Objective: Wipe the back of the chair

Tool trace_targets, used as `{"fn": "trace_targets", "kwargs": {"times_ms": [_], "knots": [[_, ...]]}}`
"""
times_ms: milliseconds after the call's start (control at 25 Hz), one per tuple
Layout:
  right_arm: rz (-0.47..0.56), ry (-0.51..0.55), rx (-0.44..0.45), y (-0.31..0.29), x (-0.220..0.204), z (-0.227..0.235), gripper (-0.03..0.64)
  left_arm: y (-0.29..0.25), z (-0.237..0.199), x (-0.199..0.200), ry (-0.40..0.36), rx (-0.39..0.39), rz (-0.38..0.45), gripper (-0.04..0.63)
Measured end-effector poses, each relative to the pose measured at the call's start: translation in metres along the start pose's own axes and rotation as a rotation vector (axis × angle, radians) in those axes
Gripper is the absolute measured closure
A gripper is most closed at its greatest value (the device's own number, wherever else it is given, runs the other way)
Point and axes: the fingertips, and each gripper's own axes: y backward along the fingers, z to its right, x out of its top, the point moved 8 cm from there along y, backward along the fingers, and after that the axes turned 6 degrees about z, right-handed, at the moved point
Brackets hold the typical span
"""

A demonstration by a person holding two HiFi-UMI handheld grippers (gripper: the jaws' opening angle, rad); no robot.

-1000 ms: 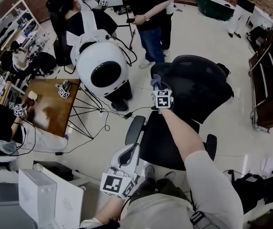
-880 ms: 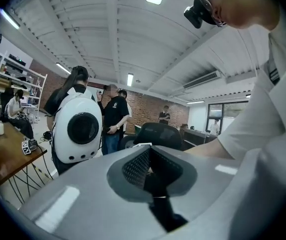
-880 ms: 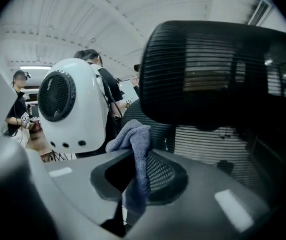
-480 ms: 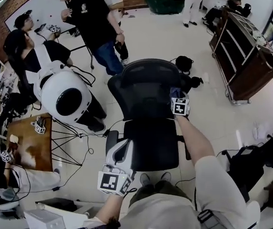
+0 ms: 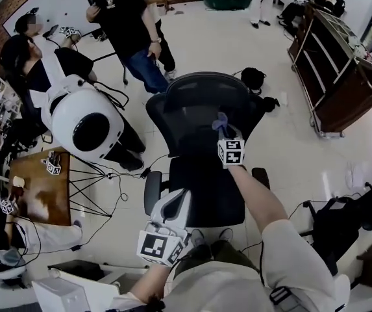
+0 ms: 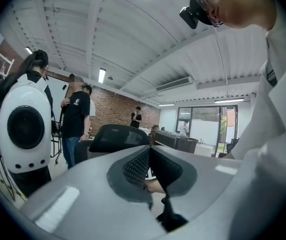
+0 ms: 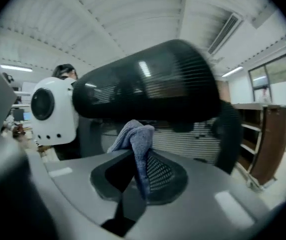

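Observation:
A black mesh office chair [image 5: 202, 112] stands in front of me, its back facing up in the head view. My right gripper [image 5: 223, 126] is over the middle of the chair back, shut on a blue-grey cloth [image 5: 221, 121]. In the right gripper view the cloth [image 7: 135, 139] sticks up between the jaws, just below the chair's dark headrest [image 7: 147, 89]. My left gripper [image 5: 173, 208] hangs low near the chair's left armrest [image 5: 150, 192], jaws together with nothing in them. The chair's headrest [image 6: 117, 136] shows far off in the left gripper view.
A person wearing a white dome backpack [image 5: 85, 125] stands left of the chair, another person in black [image 5: 127, 25] behind it. A wooden table [image 5: 39, 187] on black legs is at left, a dark wooden cart [image 5: 341, 64] at right. Cables trail on the floor.
My right gripper with the cloth has moved left from the chair back's right edge to its middle. The view shifted slightly; the left gripper stays low.

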Motion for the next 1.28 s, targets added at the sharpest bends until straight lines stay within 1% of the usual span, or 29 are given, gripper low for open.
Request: {"fn": "trace_targets", "kwargs": {"times_ms": [80,200,280,360,400,480,520,600,720,840,960,1040,1120,1160,1200,1280], "knots": [[-0.023,0.03,0.13,-0.032,-0.015,-0.078,0.571,0.011,-0.015,0.004,-0.015,0.037,0.005,0.529],[-0.089,0.069,0.259,-0.092,-0.035,-0.161,0.571,0.02,-0.04,0.008,-0.037,0.145,-0.014,0.529],[-0.131,0.091,0.302,-0.129,-0.046,-0.196,0.571,0.033,-0.063,0.009,-0.049,0.228,-0.044,0.529],[-0.161,0.102,0.295,-0.159,-0.047,-0.213,0.571,0.046,-0.088,0.009,-0.054,0.294,-0.072,0.529],[-0.162,0.116,0.284,-0.167,-0.043,-0.211,0.571,0.05,-0.096,0.007,-0.052,0.317,-0.079,0.529],[-0.151,0.156,0.258,-0.169,-0.038,-0.193,0.571,0.051,-0.104,0.0,-0.045,0.339,-0.086,0.529],[-0.148,0.171,0.227,-0.165,-0.038,-0.18,0.571,0.049,-0.108,-0.004,-0.041,0.339,-0.09,0.529],[-0.147,0.185,0.128,-0.149,-0.045,-0.144,0.571,0.041,-0.117,-0.013,-0.031,0.316,-0.1,0.529],[-0.167,0.153,-0.051,-0.106,-0.06,-0.062,0.571,0.022,-0.117,-0.021,-0.005,0.24,-0.092,0.529],[-0.194,0.126,-0.212,-0.05,-0.063,0.028,0.571,0.003,-0.101,-0.024,0.023,0.149,-0.07,0.529],[-0.21,0.113,-0.325,-0.007,-0.066,0.108,0.572,-0.021,-0.076,-0.037,0.045,0.065,-0.066,0.529],[-0.204,0.098,-0.364,0.005,-0.068,0.139,0.571,-0.033,-0.066,-0.048,0.055,0.025,-0.073,0.529],[-0.169,0.093,-0.365,0.004,-0.065,0.142,0.571,-0.038,-0.063,-0.06,0.063,0.012,-0.083,0.529],[-0.146,0.074,-0.35,0.0,-0.062,0.132,0.571,-0.038,-0.065,-0.064,0.065,0.017,-0.088,0.528],[-0.125,0.05,-0.324,-0.005,-0.062,0.114,0.571,-0.037,-0.067,-0.066,0.066,0.027,-0.092,0.528],[-0.089,0.023,-0.223,-0.02,-0.067,0.058,0.571,-0.03,-0.073,-0.064,0.063,0.055,-0.096,0.529]]}}
